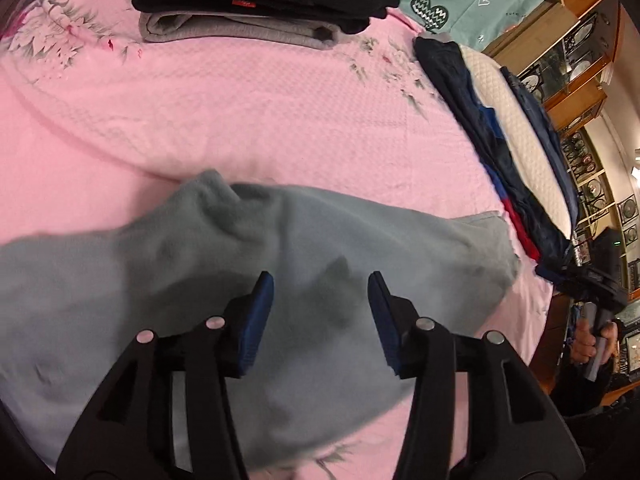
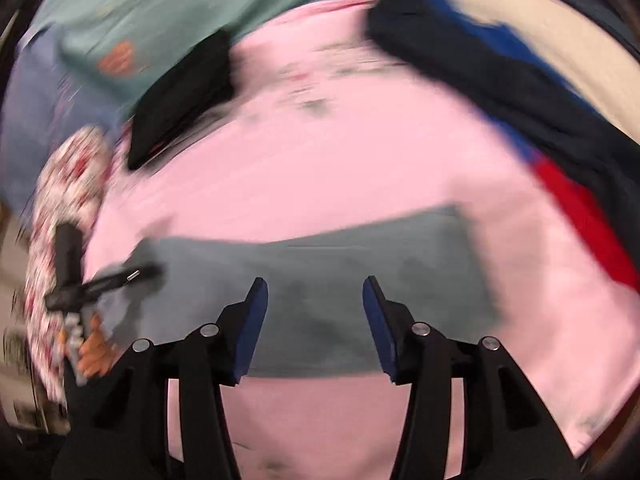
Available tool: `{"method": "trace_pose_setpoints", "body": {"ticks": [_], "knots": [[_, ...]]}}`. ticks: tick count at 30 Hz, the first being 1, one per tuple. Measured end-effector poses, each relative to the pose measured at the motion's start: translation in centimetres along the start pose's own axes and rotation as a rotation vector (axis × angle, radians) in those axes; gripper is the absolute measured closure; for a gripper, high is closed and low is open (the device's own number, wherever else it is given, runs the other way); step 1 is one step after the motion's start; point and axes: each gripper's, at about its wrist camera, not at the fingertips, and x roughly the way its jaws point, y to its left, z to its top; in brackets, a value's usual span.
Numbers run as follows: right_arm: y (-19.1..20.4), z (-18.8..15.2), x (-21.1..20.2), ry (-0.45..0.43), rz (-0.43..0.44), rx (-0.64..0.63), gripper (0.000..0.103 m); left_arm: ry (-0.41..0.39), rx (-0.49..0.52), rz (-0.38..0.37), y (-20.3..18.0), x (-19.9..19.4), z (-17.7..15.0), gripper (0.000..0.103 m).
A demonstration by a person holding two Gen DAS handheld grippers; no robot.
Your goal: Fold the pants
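Both tongs, left and right, gape apart above gray pants on the pink bedspread.

Grey fleece pants lie folded into a rumpled, roughly rectangular bundle on the pink bed sheet, near the sheet's front edge, nothing gripping them.

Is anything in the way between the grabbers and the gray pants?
Nothing visible is. The gray pants lie on the pink bedspread right under the open left gripper and right gripper. The other clothes sit apart.
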Motion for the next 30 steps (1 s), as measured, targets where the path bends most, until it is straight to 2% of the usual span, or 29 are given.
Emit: {"method": "trace_pose_setpoints", "body": {"ticks": [2,4,7,14,20,21,22,23,27,29,30], "knots": [[-4.7,-0.4,-1.2,0.029,-0.011,0.151,0.052,0.003,-0.025,-0.042,-0.4,-0.5,-0.9,0.054],[-8.0,-1.5,-1.3,0.065,0.043,0.274,0.052,0.006,-0.027,-0.038,-0.7,-0.6,-1.7,0.054],[-9.9,-2.5,0.3,0.103,0.123,0.369,0.052,0.017,-0.013,-0.008,-1.3,-0.4,-2.2,0.054],[-9.5,-1.7,2.3,0.092,0.159,0.387,0.052,0.065,-0.051,0.002,-0.6,0.9,-2.6,0.054],[-9.7,0.2,4.4,0.077,0.215,0.352,0.052,0.057,-0.066,0.008,-0.3,0.7,-2.9,0.054],[-9.6,0.6,4.7,0.070,0.218,0.346,0.057,0.056,-0.066,0.025,-0.5,0.6,-2.9,0.056],[-9.5,0.9,4.9,0.061,0.223,0.339,0.067,0.054,-0.058,0.041,-0.9,0.5,-2.9,0.057],[-9.3,1.1,5.3,0.067,0.216,0.324,0.094,0.050,-0.044,0.048,-1.4,0.4,-2.9,0.057],[-9.3,1.0,5.6,0.051,0.218,0.320,0.096,0.047,0.040,0.018,-5.5,0.1,-1.9,0.061],[-9.1,1.0,4.7,0.023,0.230,0.308,0.096,0.063,0.063,-0.025,-7.8,0.9,-1.1,0.073],[-9.1,1.1,4.2,0.012,0.240,0.300,0.096,0.082,0.073,-0.048,-9.3,1.8,-0.7,0.086]]}}
